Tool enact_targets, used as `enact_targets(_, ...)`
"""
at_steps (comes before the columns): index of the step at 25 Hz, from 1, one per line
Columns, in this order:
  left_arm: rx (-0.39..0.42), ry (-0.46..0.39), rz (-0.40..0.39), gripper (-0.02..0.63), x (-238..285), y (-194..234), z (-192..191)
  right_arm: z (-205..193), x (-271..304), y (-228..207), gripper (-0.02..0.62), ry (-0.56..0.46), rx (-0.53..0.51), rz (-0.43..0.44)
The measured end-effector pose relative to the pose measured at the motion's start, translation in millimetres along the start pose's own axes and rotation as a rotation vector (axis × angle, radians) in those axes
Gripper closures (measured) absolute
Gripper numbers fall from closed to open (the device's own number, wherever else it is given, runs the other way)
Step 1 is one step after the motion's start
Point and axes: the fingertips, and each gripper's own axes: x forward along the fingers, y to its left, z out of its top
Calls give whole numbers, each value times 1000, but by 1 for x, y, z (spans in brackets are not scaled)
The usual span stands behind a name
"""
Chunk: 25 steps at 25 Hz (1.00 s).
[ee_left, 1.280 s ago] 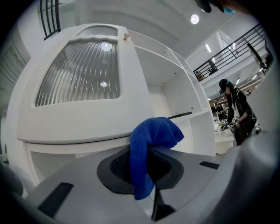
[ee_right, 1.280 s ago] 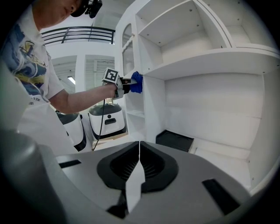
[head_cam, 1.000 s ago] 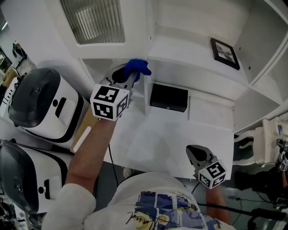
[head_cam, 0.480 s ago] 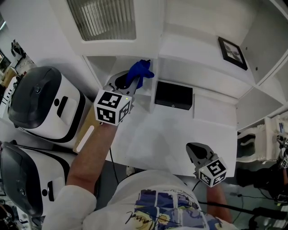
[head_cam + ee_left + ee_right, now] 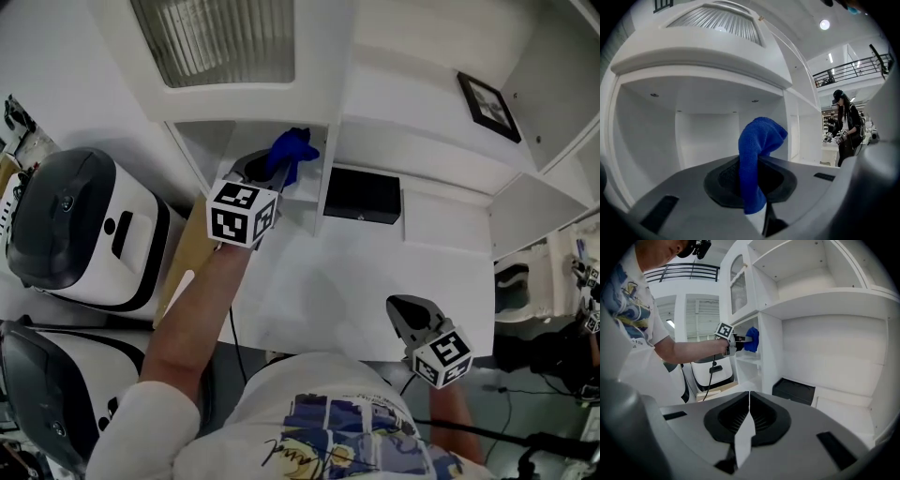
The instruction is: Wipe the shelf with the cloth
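Clearly the weak spot is the grip. The left gripper (image 5: 270, 169) has its fingers clamped on a fold of the blue cloth (image 5: 292, 152), and most of the fabric stands bunched up above the tips instead of spreading beneath them. The cloth is held in the air at the mouth of the narrow shelf (image 5: 302, 193) compartment just to the left of the black box (image 5: 361, 195). I cannot see it touching the board.

If the gripper pushes in like this, the hard fingers may reach the shelf first and scrape it, while the wad only brushes a thin strip. Dragging sideways could also tug the fold out of the pinch, since so little of it appears to be held, and drop the cloth into the compartment.

The opening looks tight. The upright divider (image 5: 325, 178) between this compartment and the black box stands close beside the gripper, so a wide stroke risks knocking the marker cube or the wrist against it.

The right gripper (image 5: 405, 315) hangs over the counter (image 5: 309, 281) edge, well in front of the black box, its fingers pressed together on nothing. It steadies nothing from there.
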Motion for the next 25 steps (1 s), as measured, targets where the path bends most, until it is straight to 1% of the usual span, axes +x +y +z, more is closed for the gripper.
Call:
enact_targets(5, -40, 29, -42, 549, 35, 4, -9, 0, 1, -2, 569, -1, 28, -53)
enact_targets(12, -40, 74, -76, 549, 76, 6, -15, -1, -1, -2, 569, -6, 63, -112)
enact_targets(17, -47, 104, -84, 549, 88, 7, -25, -4, -4, -3, 569, 7, 82, -140)
enact_targets(25, -36, 158, -78, 549, 97, 7, -41, -4, -1, 4, 569, 15, 80, -142)
